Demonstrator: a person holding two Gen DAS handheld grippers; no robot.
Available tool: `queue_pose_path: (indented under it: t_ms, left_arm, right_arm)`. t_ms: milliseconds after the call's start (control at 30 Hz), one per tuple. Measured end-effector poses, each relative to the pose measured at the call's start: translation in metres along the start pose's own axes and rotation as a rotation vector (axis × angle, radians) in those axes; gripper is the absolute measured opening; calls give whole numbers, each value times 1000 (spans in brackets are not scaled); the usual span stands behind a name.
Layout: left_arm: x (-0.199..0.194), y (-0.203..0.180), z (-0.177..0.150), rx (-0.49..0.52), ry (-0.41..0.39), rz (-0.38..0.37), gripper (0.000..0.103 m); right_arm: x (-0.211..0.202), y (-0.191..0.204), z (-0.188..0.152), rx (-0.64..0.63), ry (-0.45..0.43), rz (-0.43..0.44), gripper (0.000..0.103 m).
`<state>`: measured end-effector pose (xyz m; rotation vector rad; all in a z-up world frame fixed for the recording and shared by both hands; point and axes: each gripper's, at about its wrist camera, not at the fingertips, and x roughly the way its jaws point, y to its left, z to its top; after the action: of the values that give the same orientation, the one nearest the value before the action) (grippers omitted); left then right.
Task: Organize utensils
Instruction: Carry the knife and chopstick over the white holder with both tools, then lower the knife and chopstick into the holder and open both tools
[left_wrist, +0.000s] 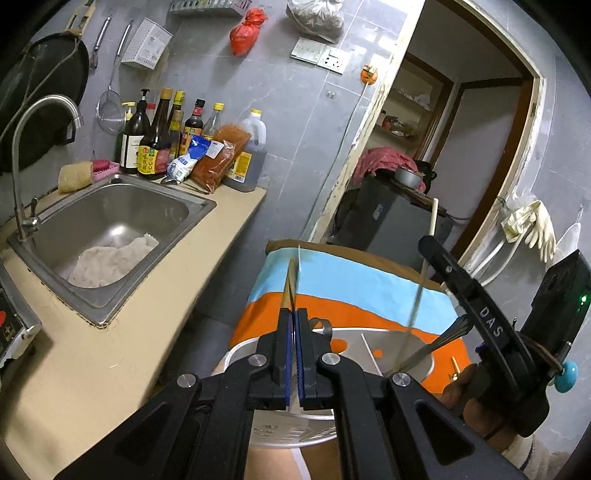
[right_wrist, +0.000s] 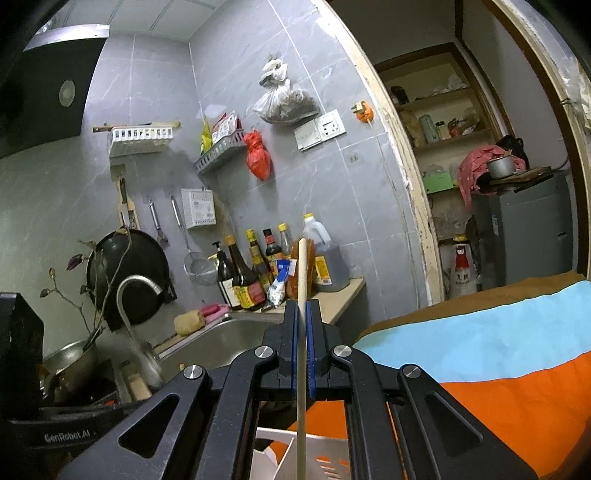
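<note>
Chopstick, left: a thin wooden chopstick (left_wrist: 291, 284) is pinched between the blue pads of the left gripper (left_wrist: 294, 314); its tip rises above the fingers, over the striped cloth.
Chopstick, right: a pale chopstick (right_wrist: 302, 295) stands nearly upright, clamped in the right gripper (right_wrist: 302, 306); its top shows above the pads, its lower end reaches down over the white holder.
Fingers, left: closed tight on the left chopstick, no gap showing.
Fingers, right: closed narrow on the pale chopstick.
Holder: a white utensil holder (left_wrist: 373, 354) with an inner divider sits below both grippers; motion blur hides what stands inside it.
Right hand: seen from the left wrist, a hand (left_wrist: 465, 395) grips the black handle of the right gripper beside the holder.
Cloth: a blue, orange and brown cloth (left_wrist: 351, 284) covers the surface beneath the holder.
Worktop: a beige worktop (left_wrist: 96, 350) lies to the left, apart from the holder, with a steel sink (left_wrist: 122, 206) holding a white rag (left_wrist: 110, 258).
Back of worktop: sauce bottles (left_wrist: 155, 147) stand grouped against the tiled wall.
</note>
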<state>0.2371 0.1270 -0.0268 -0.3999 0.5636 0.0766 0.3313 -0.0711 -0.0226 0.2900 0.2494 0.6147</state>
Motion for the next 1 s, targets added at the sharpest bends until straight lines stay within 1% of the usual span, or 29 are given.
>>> queue_pose_path:
  t_ms: [67, 333, 700, 767, 800, 833, 1000]
  left_arm:
    - [2, -2, -2, 7, 16, 1, 2]
    - [-5, -7, -3, 6, 6, -4, 3]
    - [-10, -11, -2, -14, -19, 0, 5]
    - [-11, -12, -2, -16, -22, 1, 5]
    - [-12, -13, -2, -18, -27, 0, 5]
    - [-14, -14, -2, -18, -36, -2, 6]
    - [-20, -20, -1, -15, -53, 3, 6]
  right_arm:
    - [-1, 0, 0, -3, 10, 4, 4]
    - [-5, -2, 0, -3, 50, 23, 5]
    - [-14, -4, 11, 14, 49, 45, 6]
    - [-15, -7, 13, 21, 52, 47, 16]
    - [-15, -8, 13, 27, 55, 48, 28]
    - [-15, -9, 14, 33, 56, 49, 34]
    - [-18, -10, 15, 45, 69, 63, 34]
